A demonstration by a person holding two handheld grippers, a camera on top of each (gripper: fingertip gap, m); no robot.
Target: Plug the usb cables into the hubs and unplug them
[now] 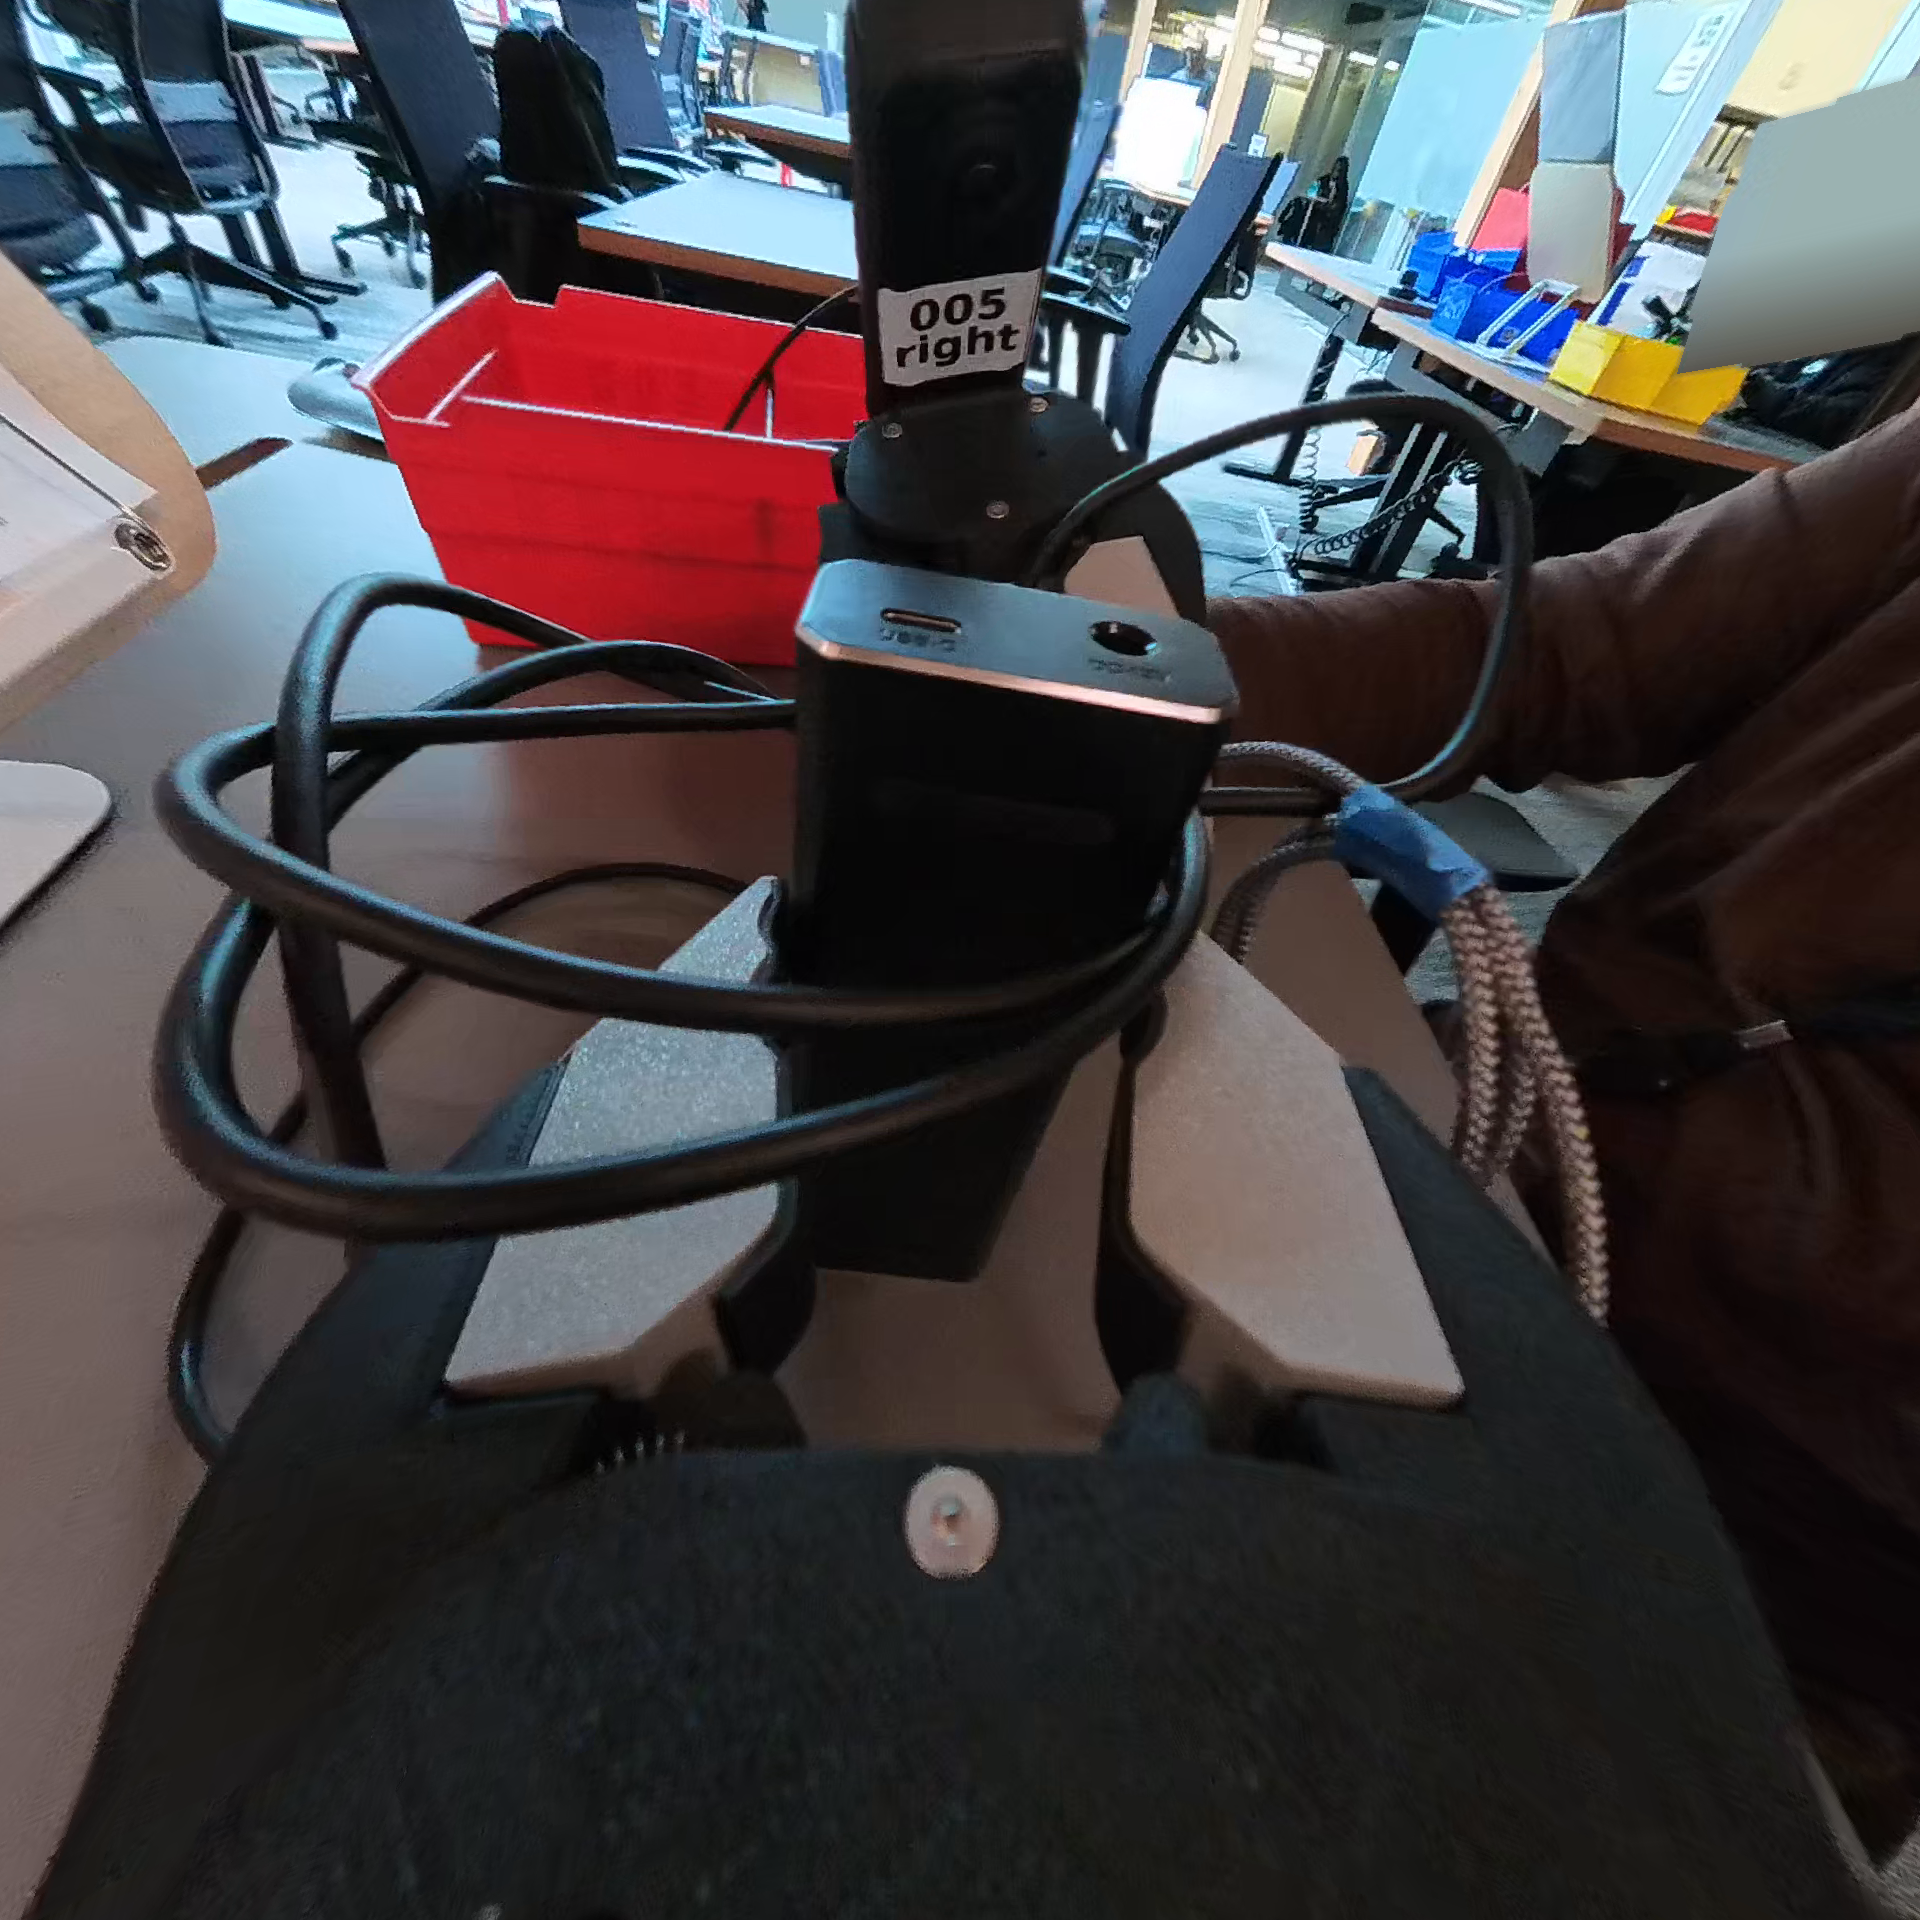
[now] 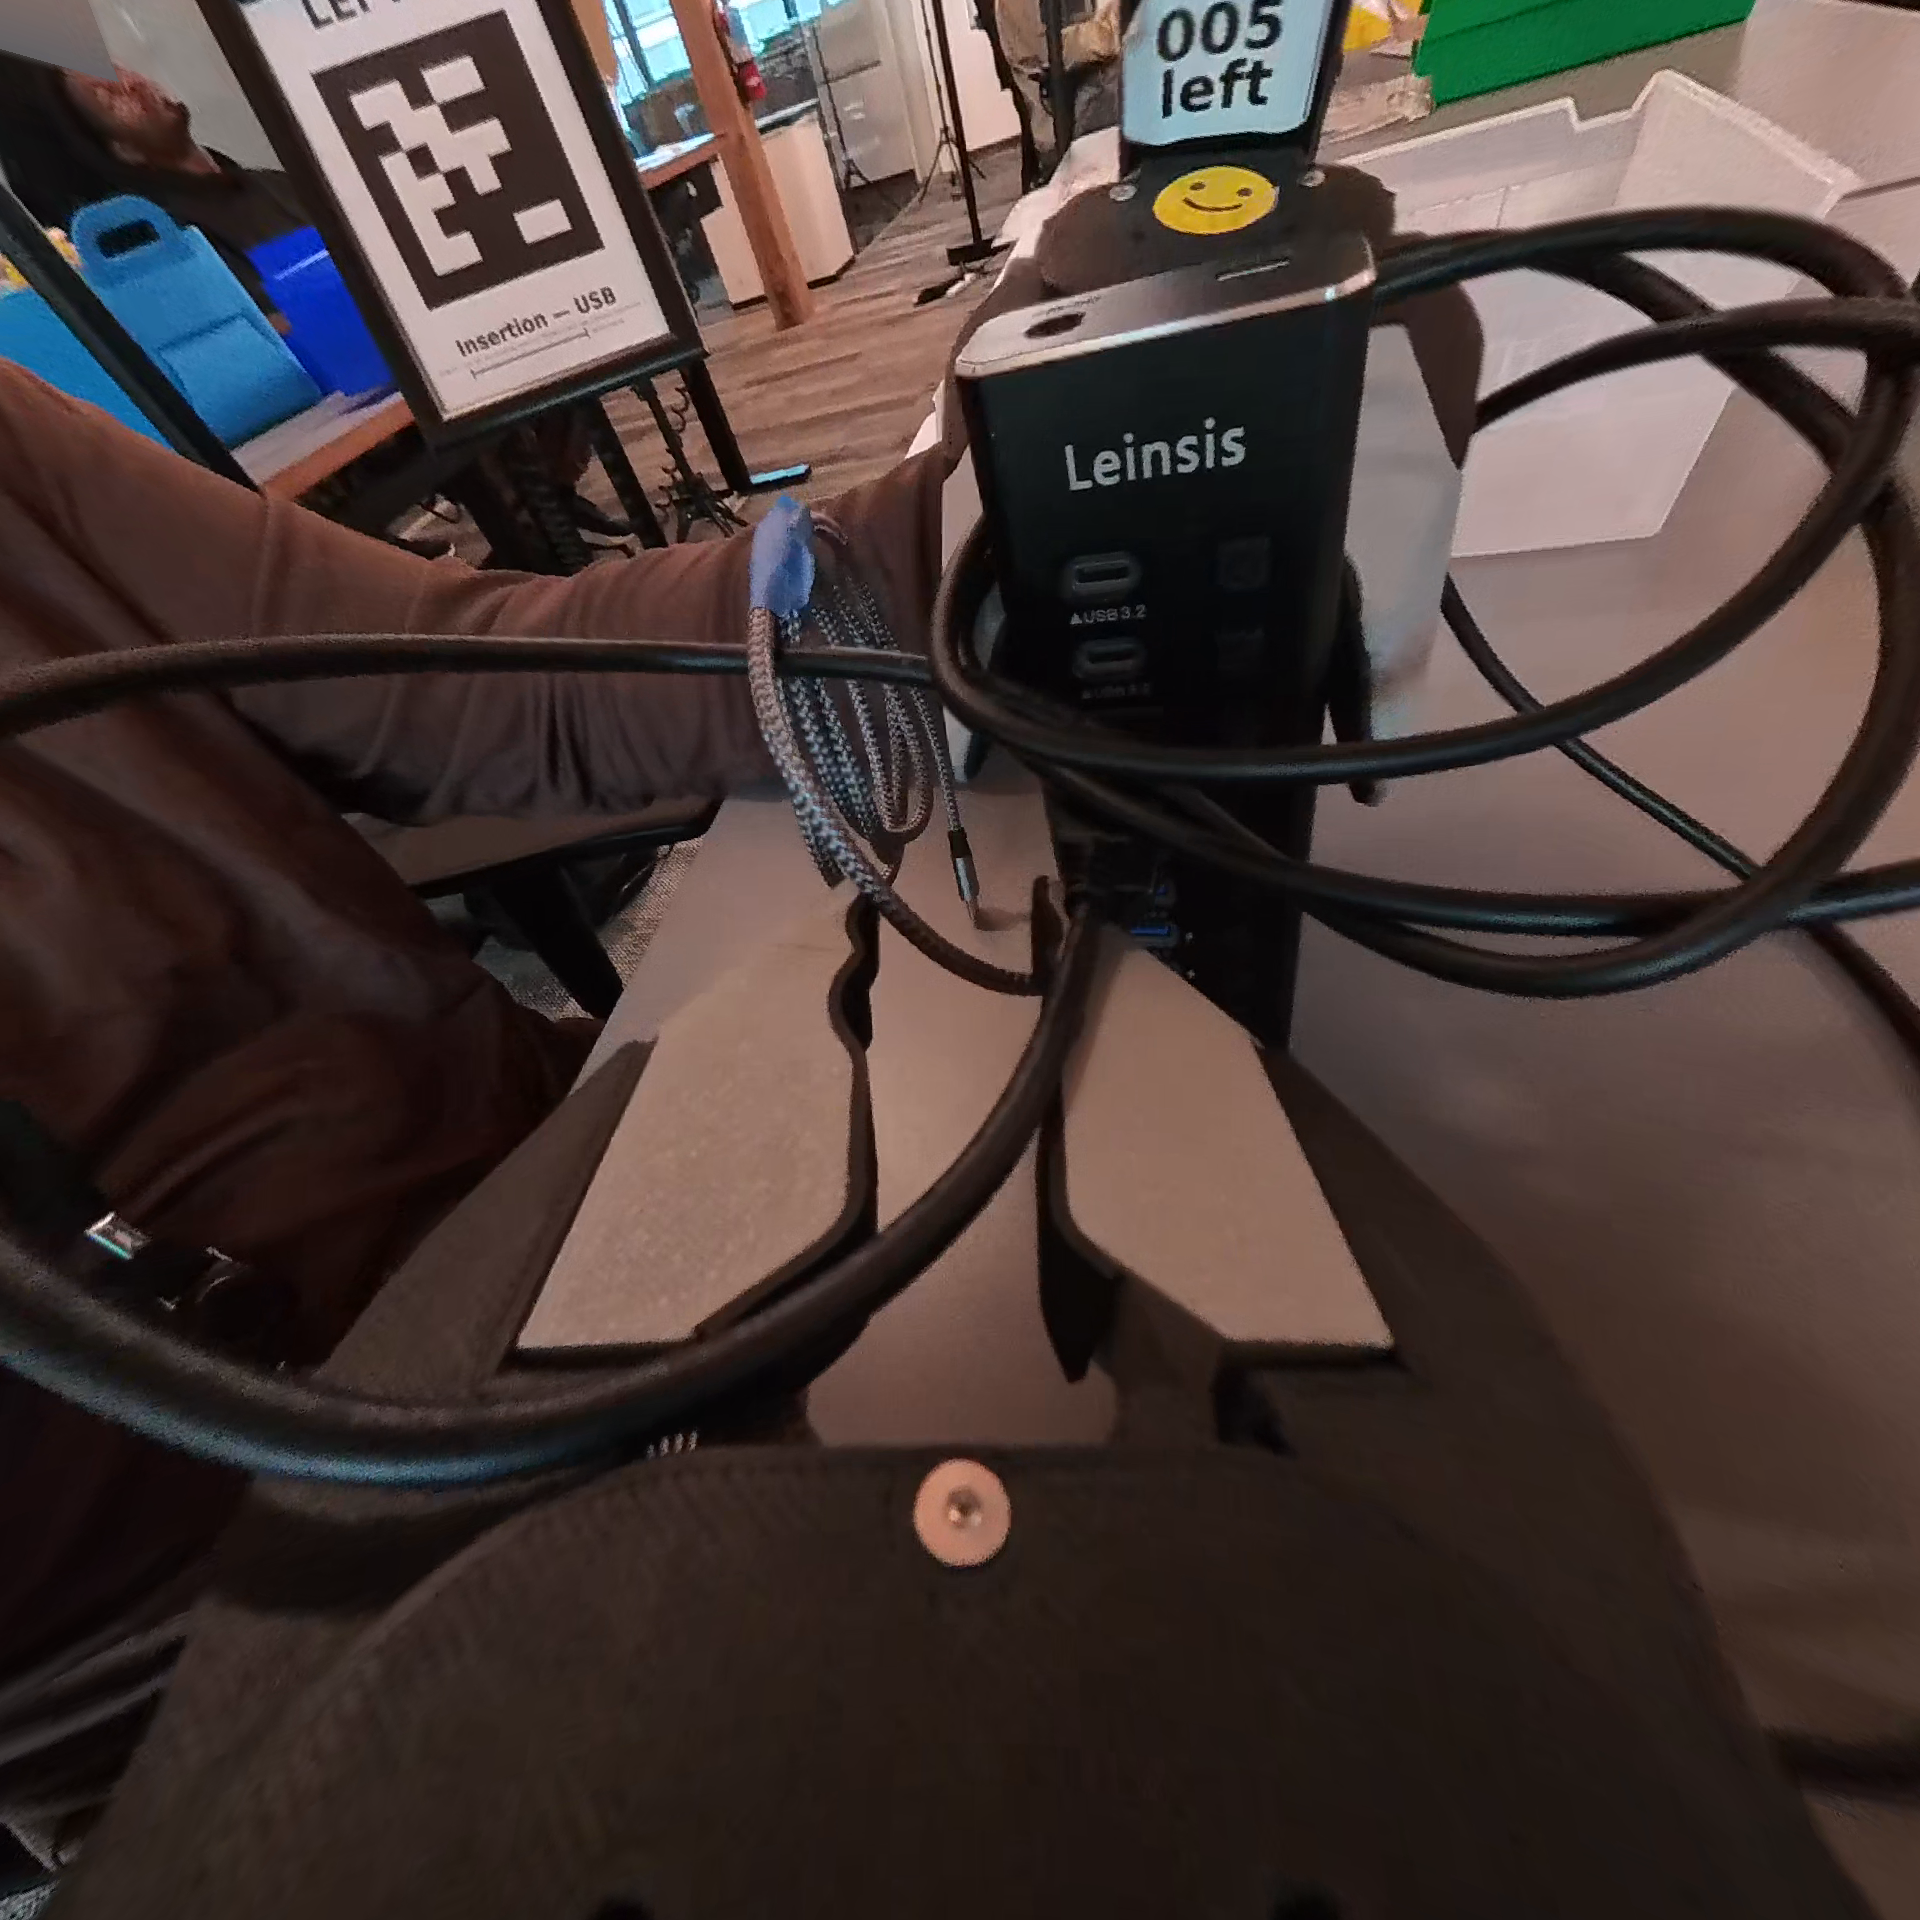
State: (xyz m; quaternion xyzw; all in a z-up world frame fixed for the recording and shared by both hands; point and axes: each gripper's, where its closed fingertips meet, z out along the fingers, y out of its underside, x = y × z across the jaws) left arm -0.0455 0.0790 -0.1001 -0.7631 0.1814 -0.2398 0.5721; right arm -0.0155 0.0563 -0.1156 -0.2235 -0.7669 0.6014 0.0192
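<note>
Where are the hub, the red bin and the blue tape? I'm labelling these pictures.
hub point(image 1: 987, 852): left wrist view, on its dark side face.
red bin point(image 1: 623, 520): left wrist view, on its front wall.
blue tape point(image 2: 784, 566): right wrist view, on the wrap around the braided cable.

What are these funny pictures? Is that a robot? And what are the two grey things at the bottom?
It is not a robot. A person holds a tool with a claw in each hand, and a camera on each tool looks along its two grey fingers. One picture comes from the left claw and the other from the right claw, which face each other. The left claw squeezes a tall black hub and holds it upright above the brown table. Loops of black cable hang round the hub, a braided cable with blue tape dangles beside it, and a red bin sits behind. One black cable runs between the right claw's fingers. I cannot tell if it is pinched.
</note>
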